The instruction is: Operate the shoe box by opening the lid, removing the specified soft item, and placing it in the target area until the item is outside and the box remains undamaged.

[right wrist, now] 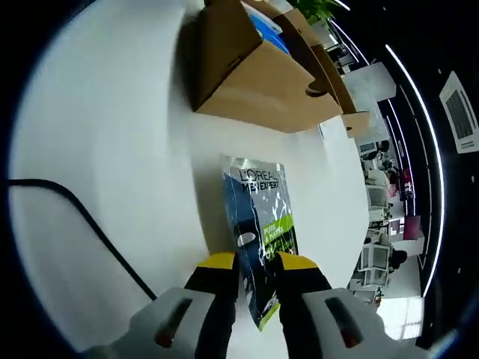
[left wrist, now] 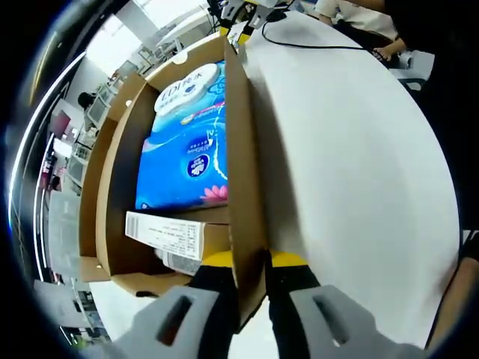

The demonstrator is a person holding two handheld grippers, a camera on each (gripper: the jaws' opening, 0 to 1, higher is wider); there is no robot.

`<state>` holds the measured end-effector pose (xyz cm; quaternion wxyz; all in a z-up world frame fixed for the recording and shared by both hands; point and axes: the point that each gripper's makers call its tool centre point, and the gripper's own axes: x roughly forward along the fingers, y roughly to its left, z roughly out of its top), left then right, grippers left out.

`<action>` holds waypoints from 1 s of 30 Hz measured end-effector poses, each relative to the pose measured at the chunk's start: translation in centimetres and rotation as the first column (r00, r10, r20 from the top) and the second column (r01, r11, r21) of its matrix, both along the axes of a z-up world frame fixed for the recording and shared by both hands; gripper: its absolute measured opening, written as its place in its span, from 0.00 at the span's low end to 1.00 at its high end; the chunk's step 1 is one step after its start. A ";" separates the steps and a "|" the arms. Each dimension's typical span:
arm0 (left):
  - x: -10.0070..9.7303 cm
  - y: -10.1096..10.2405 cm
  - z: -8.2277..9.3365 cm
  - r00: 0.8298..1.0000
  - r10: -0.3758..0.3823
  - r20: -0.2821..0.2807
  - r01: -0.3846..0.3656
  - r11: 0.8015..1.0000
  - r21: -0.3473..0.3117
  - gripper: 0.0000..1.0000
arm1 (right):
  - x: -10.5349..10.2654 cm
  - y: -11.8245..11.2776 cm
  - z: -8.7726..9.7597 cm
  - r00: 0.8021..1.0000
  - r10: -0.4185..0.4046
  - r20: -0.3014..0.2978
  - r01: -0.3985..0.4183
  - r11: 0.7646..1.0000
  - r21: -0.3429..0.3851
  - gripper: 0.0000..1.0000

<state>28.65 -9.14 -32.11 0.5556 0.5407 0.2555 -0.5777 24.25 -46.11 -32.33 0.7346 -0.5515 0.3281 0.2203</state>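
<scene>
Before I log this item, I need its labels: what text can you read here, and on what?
"L'OREAL MEN EXPERT": on the foil pouch held in the right tongs.
Blue pack in the cardboard box: print too blurred to read.
White label: too small.

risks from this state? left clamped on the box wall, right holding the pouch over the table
1. The left gripper pinches the thin cardboard wall of the shoe box; any twist or pull may crease or tear it.
2. The right gripper holds the L'Oreal Men Expert pouch by one end only; the slick foil might slip out.
3. The black cable lies near the pouch and could snag the right gripper.
</scene>
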 end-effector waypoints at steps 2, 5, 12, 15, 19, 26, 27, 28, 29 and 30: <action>0.0 0.0 0.0 1.000 0.000 0.000 0.000 1.000 0.000 0.12 | -0.3 0.0 0.0 1.000 -0.009 -0.003 0.009 1.000 0.007 0.19; 0.1 0.0 0.0 1.000 0.001 0.000 -0.001 1.000 0.000 0.12 | -0.6 0.0 0.3 1.000 -0.027 0.006 0.027 0.999 0.033 0.20; 0.1 0.0 0.0 1.000 0.000 0.000 0.000 1.000 0.000 0.12 | -0.4 0.0 2.1 0.994 -0.094 0.062 0.084 0.986 0.145 0.23; 0.1 0.0 0.0 1.000 0.000 0.000 0.000 1.000 0.000 0.12 | -0.6 0.6 2.8 0.991 -0.116 0.067 0.103 0.978 0.182 0.23; 0.1 0.0 0.0 1.000 0.000 0.001 0.000 1.000 0.001 0.12 | -0.4 1.8 3.0 0.982 -0.180 0.058 0.156 0.944 0.291 0.23; 0.1 0.0 0.0 1.000 0.002 0.002 -0.002 1.000 0.003 0.12 | 1.8 0.9 3.3 0.945 -0.324 0.052 0.263 0.840 0.474 0.20; 0.1 0.0 0.0 1.000 0.002 0.001 -0.002 1.000 0.002 0.12 | 2.2 1.1 3.4 0.941 -0.332 0.060 0.258 0.824 0.504 0.20; 0.1 0.0 0.0 1.000 0.002 0.001 -0.002 1.000 0.002 0.12 | 2.6 1.3 3.0 0.935 -0.353 0.040 0.275 0.790 0.548 0.20; 0.1 0.0 0.0 1.000 0.001 0.001 -0.001 1.000 0.002 0.12 | 2.8 1.4 2.7 0.931 -0.365 0.020 0.290 0.770 0.569 0.20; 0.1 0.0 0.0 1.000 0.002 0.001 -0.002 1.000 0.002 0.12 | 3.2 1.5 2.2 0.924 -0.382 -0.006 0.311 0.743 0.593 0.20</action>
